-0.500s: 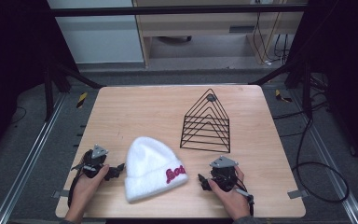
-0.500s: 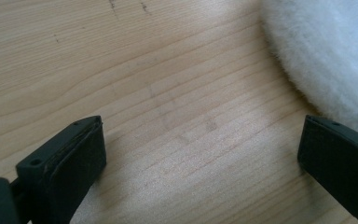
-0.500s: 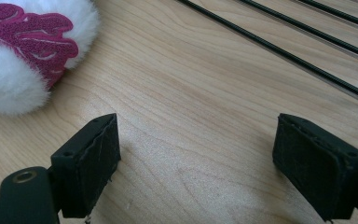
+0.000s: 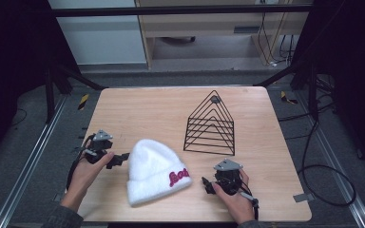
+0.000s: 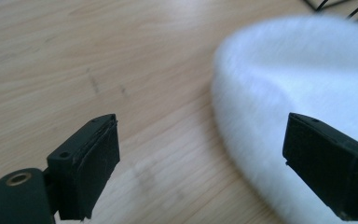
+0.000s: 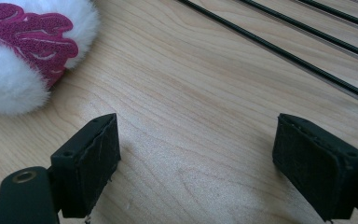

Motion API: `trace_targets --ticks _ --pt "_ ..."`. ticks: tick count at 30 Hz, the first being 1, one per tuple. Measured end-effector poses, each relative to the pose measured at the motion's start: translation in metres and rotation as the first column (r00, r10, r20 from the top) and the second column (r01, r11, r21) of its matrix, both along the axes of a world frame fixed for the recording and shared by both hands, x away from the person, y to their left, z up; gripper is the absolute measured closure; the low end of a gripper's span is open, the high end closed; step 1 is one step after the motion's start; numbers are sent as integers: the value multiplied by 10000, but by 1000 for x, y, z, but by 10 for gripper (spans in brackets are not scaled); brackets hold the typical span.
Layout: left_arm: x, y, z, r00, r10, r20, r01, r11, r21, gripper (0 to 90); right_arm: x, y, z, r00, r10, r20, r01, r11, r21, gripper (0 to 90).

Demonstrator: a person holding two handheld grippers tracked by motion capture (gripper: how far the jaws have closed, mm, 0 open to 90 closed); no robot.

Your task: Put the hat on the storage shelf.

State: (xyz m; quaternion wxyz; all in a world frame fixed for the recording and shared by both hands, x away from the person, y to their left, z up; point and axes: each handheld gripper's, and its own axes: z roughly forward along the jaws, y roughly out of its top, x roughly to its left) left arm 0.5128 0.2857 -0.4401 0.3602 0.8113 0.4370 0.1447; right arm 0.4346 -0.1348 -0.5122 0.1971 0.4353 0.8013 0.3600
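Observation:
A fluffy white beanie [image 4: 149, 168] with a red embroidered logo [image 4: 178, 178] lies on the wooden table [image 4: 138, 114], near the front. My left gripper [image 4: 122, 158] is just left of the hat and stands open. In the left gripper view the left gripper [image 5: 209, 168] has its right pad [image 5: 328, 163] over the beanie [image 5: 303, 79] edge and its left pad over bare wood. To the hat's right, my right gripper [image 4: 206, 184] is open with nothing but tabletop between its jaws. The right gripper view shows the right gripper [image 6: 196, 168], with the beanie [image 6: 4, 79] and its logo [image 6: 32, 32] at upper left.
A black triangular wire rack [image 4: 211, 126] stands behind the right gripper, and its wires [image 6: 307, 46] cross the top right of the right gripper view. Dark frame posts and cables surround the table, with bare wood at the back left.
My left gripper has shifted slightly away from the person, staying beside the hat. The hat and the right gripper have not moved.

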Motion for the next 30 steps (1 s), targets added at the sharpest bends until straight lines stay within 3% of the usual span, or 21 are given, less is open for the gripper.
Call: trace_targets --ticks 3,11,16,19,25,28,30 --pt "10 -7 0 9998 -25 -221 20 9998 -206 101 0 0 0 10000 1 -1 -1 10000 0 149" --pt "25 -33 -10 9986 -233 -468 248 9992 318 166 0 0 0 10000 0 1 0 10000 -2 149" --pt "34 -41 -23 9963 -120 -856 181 9973 713 239 0 0 0 10000 1 0 -1 10000 0 149" --pt "36 -41 -25 9963 -28 -858 83 9979 647 322 0 0 0 10000 4 1 -4 10000 1 149" --pt "39 -48 -34 9925 -305 -1181 415 9949 916 473 0 0 0 10000 2 0 -2 10000 3 149" --pt "36 -50 -32 9915 -511 -1195 612 9947 824 646 0 0 0 10000 0 0 0 10000 0 149" --pt "35 -52 -30 9910 -585 -1200 713 9919 1048 732 0 0 0 10000 2 3 -2 10000 0 149"
